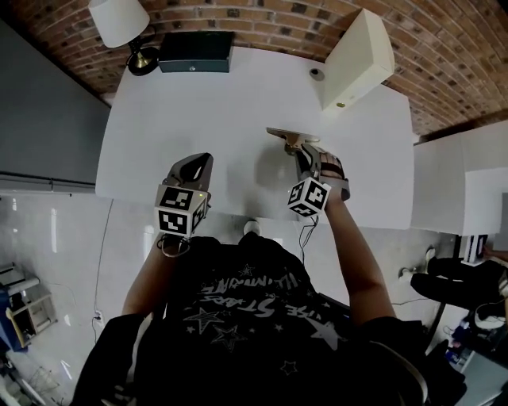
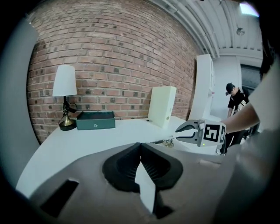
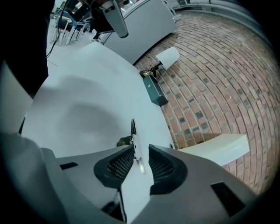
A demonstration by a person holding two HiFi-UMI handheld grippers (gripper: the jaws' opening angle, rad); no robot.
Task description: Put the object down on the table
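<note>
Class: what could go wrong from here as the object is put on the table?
The right tongs stand apart, the thin flat object against one pad only: it may slip out or drag along when they withdraw. Whether it touches the white table is unclear, so it could drop.

White table (image 1: pixel 159 119) set against brick wall (image 1: pixel 270 20); along far edge, L to R: lamp (image 1: pixel 119 20) w/ white shade, dark green box (image 1: pixel 194 51), small round item (image 1: pixel 316 73), tall white box (image 1: pixel 357 59) standing on end. Left gripper (image 1: pixel 202 161) is held over near part of table. Right gripper (image 1: pixel 304 152) is near it, apart, tips at a thin flat object (image 1: pixel 279 132) w/ brass-coloured fitting; grip state not resolvable from here.
</note>
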